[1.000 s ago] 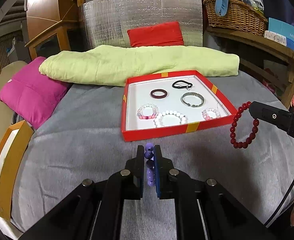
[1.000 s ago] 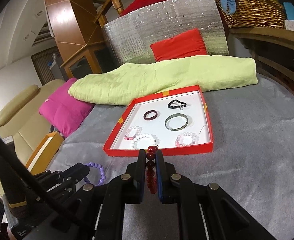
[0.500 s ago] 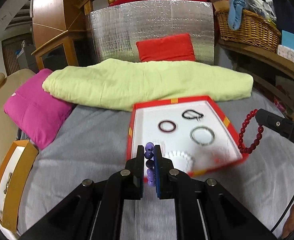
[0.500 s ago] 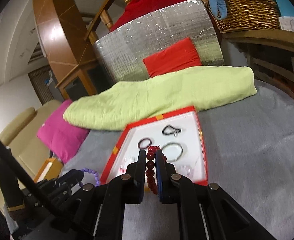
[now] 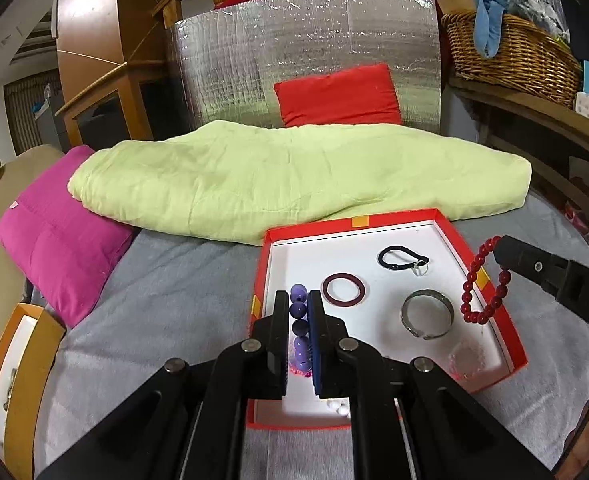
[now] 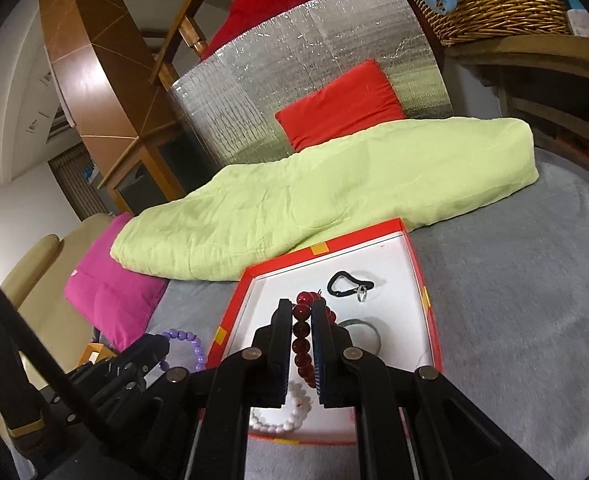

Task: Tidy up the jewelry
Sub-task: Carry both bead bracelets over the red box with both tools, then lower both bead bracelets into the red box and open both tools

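Observation:
A red box (image 5: 506, 332) with a white floor lies on the grey cloth. In it are a dark red ring (image 5: 344, 289), a black loop (image 5: 401, 259), a silver bangle (image 5: 427, 313), a pink bead bracelet (image 5: 467, 360) and a white bead bracelet (image 6: 282, 412). My left gripper (image 5: 298, 320) is shut on a purple bead bracelet (image 5: 299, 328) above the box's left side. My right gripper (image 6: 303, 328) is shut on a red bead bracelet (image 6: 302, 340), which hangs over the box's right rim in the left wrist view (image 5: 482, 284).
A light green folded blanket (image 5: 294, 180) lies just behind the box. A pink cushion (image 5: 58, 232) is at the left, an orange-rimmed box (image 5: 18, 364) at the near left. A red cushion (image 5: 338, 96) and silver foil panel (image 5: 306, 52) stand behind; a wicker basket (image 5: 510, 48) sits on a shelf at the right.
Both grippers have moved forward, from in front of the box to over it, each still holding its bracelet. The near part of the box has passed under the fingers.

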`<act>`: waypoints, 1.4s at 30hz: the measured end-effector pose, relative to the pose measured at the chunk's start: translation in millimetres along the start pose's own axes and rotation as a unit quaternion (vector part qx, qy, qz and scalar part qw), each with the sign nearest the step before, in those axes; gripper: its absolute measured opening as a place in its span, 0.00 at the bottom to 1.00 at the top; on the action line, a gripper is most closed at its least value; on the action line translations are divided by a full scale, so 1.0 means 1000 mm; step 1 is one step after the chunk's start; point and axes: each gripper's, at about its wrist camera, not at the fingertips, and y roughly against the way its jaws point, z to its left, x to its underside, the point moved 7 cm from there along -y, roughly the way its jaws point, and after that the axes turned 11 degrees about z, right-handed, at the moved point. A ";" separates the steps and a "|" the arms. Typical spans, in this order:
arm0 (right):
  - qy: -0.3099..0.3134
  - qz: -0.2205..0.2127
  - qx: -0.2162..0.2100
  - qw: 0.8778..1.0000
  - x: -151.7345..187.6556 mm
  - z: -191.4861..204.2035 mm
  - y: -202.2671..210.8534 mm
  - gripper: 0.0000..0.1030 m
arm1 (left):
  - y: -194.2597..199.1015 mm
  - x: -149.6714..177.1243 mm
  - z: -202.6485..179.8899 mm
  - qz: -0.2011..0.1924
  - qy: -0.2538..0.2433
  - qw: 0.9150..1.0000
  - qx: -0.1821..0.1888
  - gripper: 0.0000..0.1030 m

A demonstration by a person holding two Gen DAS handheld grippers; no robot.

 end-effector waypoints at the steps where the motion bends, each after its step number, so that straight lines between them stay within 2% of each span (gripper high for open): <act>1: -0.002 0.001 0.000 1.000 -0.002 -0.002 -0.002 0.10 | -0.002 -0.001 -0.001 0.001 0.000 1.000 0.000 0.09; 15: -0.022 0.017 -0.002 1.000 -0.024 -0.015 -0.042 0.10 | -0.041 -0.015 -0.004 0.028 -0.003 1.000 0.012 0.09; 29: -0.043 0.042 -0.017 0.998 -0.020 -0.016 -0.072 0.10 | -0.064 -0.017 -0.008 0.049 -0.003 0.999 0.022 0.09; 38: -0.044 0.061 -0.034 0.997 -0.014 -0.006 -0.089 0.10 | -0.083 -0.015 0.012 0.066 0.007 0.998 0.015 0.09; 42: -0.044 0.070 -0.040 0.996 -0.011 0.000 -0.098 0.10 | -0.096 -0.011 0.022 0.082 0.018 0.996 0.024 0.09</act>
